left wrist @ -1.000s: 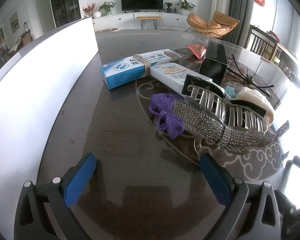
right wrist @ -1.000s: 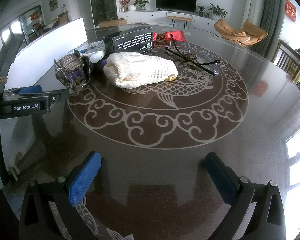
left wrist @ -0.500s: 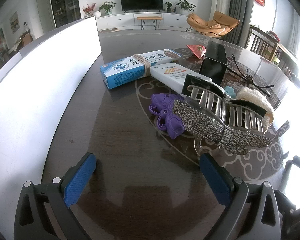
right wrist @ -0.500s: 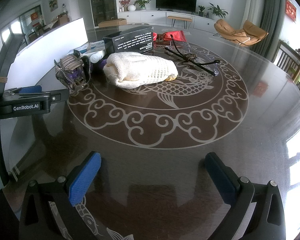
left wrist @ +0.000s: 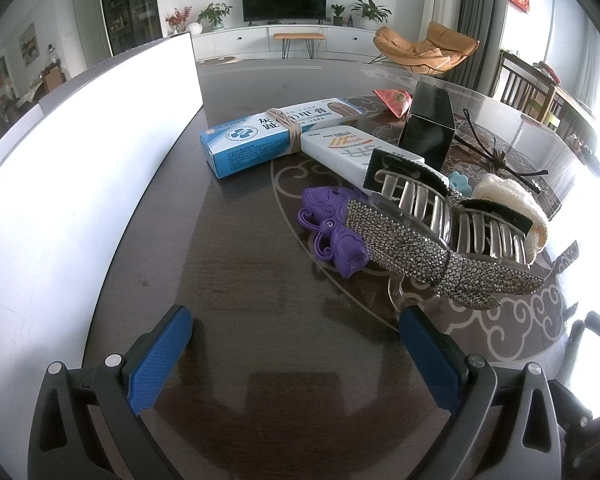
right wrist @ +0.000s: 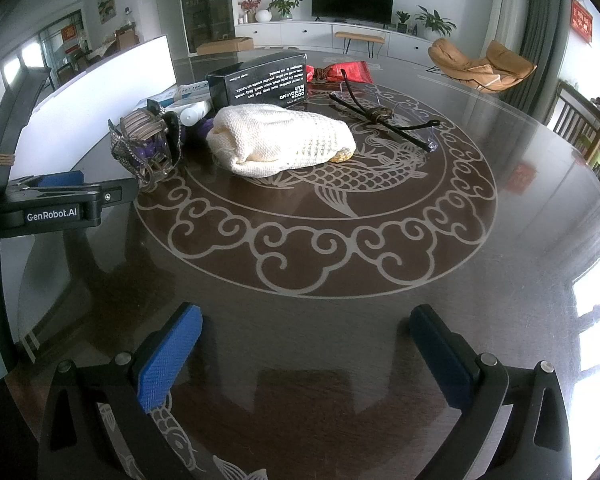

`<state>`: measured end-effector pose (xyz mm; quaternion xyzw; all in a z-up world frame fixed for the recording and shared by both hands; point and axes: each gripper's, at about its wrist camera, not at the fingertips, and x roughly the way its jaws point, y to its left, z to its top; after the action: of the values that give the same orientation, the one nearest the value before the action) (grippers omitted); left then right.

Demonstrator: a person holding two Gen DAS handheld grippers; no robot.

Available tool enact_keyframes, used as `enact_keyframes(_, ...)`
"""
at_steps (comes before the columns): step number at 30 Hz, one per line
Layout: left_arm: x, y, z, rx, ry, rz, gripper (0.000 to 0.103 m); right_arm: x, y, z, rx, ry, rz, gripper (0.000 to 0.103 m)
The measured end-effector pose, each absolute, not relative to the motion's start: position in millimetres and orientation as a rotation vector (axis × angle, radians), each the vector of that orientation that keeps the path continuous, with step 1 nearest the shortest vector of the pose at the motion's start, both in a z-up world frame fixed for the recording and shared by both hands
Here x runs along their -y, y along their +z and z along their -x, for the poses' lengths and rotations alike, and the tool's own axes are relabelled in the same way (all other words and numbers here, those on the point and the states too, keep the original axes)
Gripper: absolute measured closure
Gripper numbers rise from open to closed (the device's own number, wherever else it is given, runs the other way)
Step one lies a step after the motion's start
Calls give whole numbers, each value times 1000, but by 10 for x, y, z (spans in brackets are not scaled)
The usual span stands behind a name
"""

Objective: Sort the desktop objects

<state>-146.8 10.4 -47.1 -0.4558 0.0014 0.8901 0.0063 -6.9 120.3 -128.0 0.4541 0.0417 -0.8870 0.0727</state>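
Note:
A rhinestone hair claw (left wrist: 432,236) lies on the dark round table just ahead and right of my open left gripper (left wrist: 296,344); it also shows in the right wrist view (right wrist: 144,144). A purple clip (left wrist: 332,228) lies against it. Behind stand a blue-white box (left wrist: 268,136), a white tube (left wrist: 352,152), a black box (left wrist: 428,128), a cream knit pouch (right wrist: 280,140) and clear glasses (right wrist: 384,116). My right gripper (right wrist: 304,348) is open and empty over bare table, well short of the pouch.
A tall white panel (left wrist: 72,184) runs along the table's left side. A red packet (right wrist: 344,72) lies at the far side. The left gripper's body (right wrist: 56,208) shows at the left of the right wrist view.
The left view has shifted slightly, the white panel now nearer in frame. The right gripper and the objects have not moved.

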Motion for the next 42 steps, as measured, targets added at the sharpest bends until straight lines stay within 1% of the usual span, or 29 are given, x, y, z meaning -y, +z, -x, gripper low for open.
enact_keyframes(18,-102,-474,1462,-14,2762,1433,0,-1203,-1279,69,-126,-2664,-1364,0)
enact_keyframes(26,-34,-486,827,-88,2676,1399,0,-1201,-1275,65,-126,-2664,-1364,0)
enact_keyframes(31,51,-493,643,-76,2708,1370,0,-1201,-1270,62,-129,-2668,-1363,0)
enact_keyframes(32,58,-497,631,-73,2714,1369,0,-1200,-1253,55,-131,-2685,-1348,0)
enact_keyframes(34,73,-498,648,-70,2716,1362,0,-1173,-1089,41,-114,-2726,-1209,0)
enact_keyframes(35,73,-488,643,-62,2714,1350,0,-1146,-1011,60,-131,-2748,-1158,0)
enact_keyframes(36,80,-476,636,-52,2713,1338,0,-1073,-876,142,-181,-2788,-1083,0)
enact_keyframes(38,114,-464,627,-13,2716,1321,0,-942,-729,383,-273,-2824,-1019,0)
enact_keyframes(40,162,-459,618,39,2720,1308,0,-817,-693,671,-365,-2844,-1021,0)
enact_keyframes(42,236,-443,594,114,2719,1283,0,-674,-775,979,-459,-2826,-1081,0)
